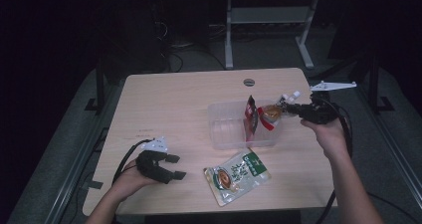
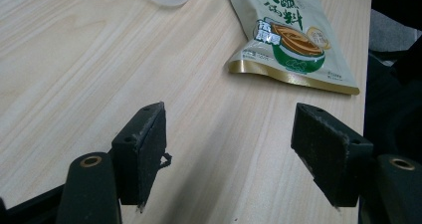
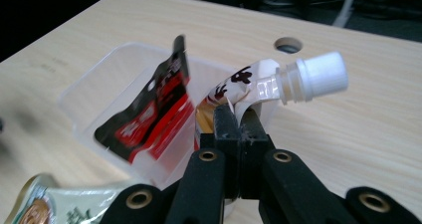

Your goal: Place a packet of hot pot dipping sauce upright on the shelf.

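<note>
The green pouch is cut off by the bottom edge.

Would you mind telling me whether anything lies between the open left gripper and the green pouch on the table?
Nothing visible does. The left gripper rests with its jaws wide apart, and bare table runs from them to the green pouch. The clear tub sits farther back, off that line.

Pale wood-grain table, light beige all over. The bin is clear, frosted plastic. Inside it a red-and-black pouch with white lettering. The spout pouch is white with dark red-brown marks, and its cap is plain white. The flat packet is cream and green, gold-edged, printed with a brown bowl. Both grippers have black jaws.
</note>
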{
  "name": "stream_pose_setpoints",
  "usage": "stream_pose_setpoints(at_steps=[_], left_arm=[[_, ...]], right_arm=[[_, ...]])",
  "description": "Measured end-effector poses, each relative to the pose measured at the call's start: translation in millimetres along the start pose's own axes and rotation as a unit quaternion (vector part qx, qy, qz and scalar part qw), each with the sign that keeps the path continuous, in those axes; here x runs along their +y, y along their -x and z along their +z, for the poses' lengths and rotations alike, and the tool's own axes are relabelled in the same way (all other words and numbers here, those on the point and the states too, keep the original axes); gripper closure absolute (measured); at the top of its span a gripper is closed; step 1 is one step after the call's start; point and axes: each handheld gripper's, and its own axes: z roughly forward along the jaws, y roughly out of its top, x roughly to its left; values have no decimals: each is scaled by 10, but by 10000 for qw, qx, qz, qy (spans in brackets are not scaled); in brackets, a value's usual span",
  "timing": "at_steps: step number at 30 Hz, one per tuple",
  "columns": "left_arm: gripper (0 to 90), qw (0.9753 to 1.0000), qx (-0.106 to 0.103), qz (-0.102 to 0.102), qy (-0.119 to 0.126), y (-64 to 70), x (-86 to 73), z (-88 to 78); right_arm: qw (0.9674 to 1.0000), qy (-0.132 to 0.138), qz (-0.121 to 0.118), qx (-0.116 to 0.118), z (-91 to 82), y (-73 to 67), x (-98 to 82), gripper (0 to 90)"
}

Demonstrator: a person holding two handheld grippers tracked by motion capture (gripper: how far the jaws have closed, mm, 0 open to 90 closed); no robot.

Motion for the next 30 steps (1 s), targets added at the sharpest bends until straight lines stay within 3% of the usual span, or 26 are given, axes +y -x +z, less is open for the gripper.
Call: stream_pose_setpoints(at_steps=[3, 11, 17, 20, 30], left_arm=[[297, 10000, -9, -6, -14, -2, -3, 1], [297, 10000, -34, -10, -41, 9, -4, 11], [297, 10000, -37, -10, -59, 12, -4, 17], [297, 10000, -54, -15, -60, 14, -6, 22], [296, 10000, -59, -53, -53, 18, -8, 26]], right_arm=[[9999, 14, 4, -134, 9, -21, 18, 894], [10000, -47, -51, -1, 42, -103, 22, 890], [9997, -68, -102, 214, 73, -138, 25, 876], [9989, -116, -95, 450, 84, -164, 30, 853], [9965, -117, -258, 787, 111, -224, 46, 814]])
